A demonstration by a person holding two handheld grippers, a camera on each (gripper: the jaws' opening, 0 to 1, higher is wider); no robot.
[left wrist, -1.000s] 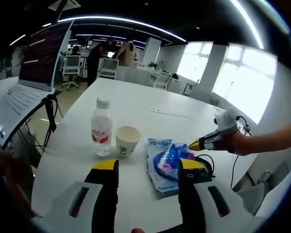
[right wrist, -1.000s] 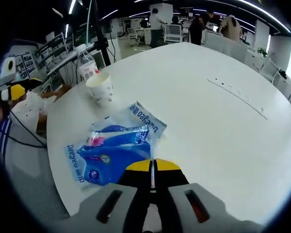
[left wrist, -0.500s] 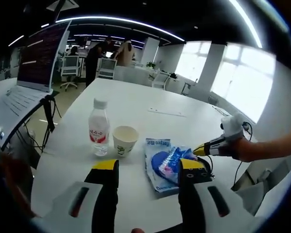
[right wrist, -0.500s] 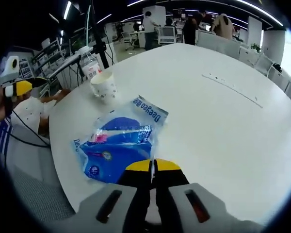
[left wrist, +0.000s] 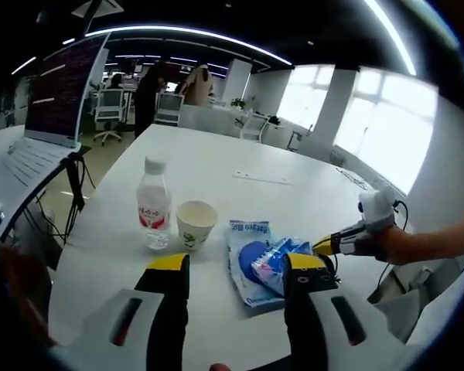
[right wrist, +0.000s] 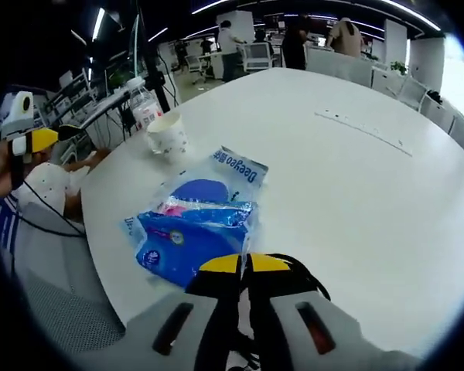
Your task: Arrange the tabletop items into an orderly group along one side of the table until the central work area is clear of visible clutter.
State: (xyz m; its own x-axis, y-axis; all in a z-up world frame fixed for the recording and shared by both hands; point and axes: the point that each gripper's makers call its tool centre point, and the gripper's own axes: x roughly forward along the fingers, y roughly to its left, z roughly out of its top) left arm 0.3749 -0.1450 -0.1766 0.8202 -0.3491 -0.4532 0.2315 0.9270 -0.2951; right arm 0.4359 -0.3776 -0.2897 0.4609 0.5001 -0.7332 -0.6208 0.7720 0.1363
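On the white round table (left wrist: 216, 162) a water bottle (left wrist: 153, 205) and a paper cup (left wrist: 195, 224) stand side by side. To their right lies a large flat blue packet (left wrist: 247, 267) with a smaller blue packet (left wrist: 274, 259) tilted up on it. My left gripper (left wrist: 237, 267) hovers open in front of them, with nothing between its jaws. My right gripper (left wrist: 325, 247) comes in from the right, its tip at the small packet. In the right gripper view that gripper (right wrist: 243, 264) is shut on the clear edge of the small blue packet (right wrist: 201, 228). The cup (right wrist: 167, 135) and bottle (right wrist: 143, 108) stand beyond.
A black cable (right wrist: 309, 280) loops on the table under my right gripper. A laptop (left wrist: 50, 116) stands on a stand off the table's left side. A thin strip (left wrist: 267, 179) lies mid-table. Chairs, desks and people fill the office behind.
My right gripper has drawn back toward the table edge, pulling the small blue packet with it and lifting it off the large one. The bottle and cup have not moved.
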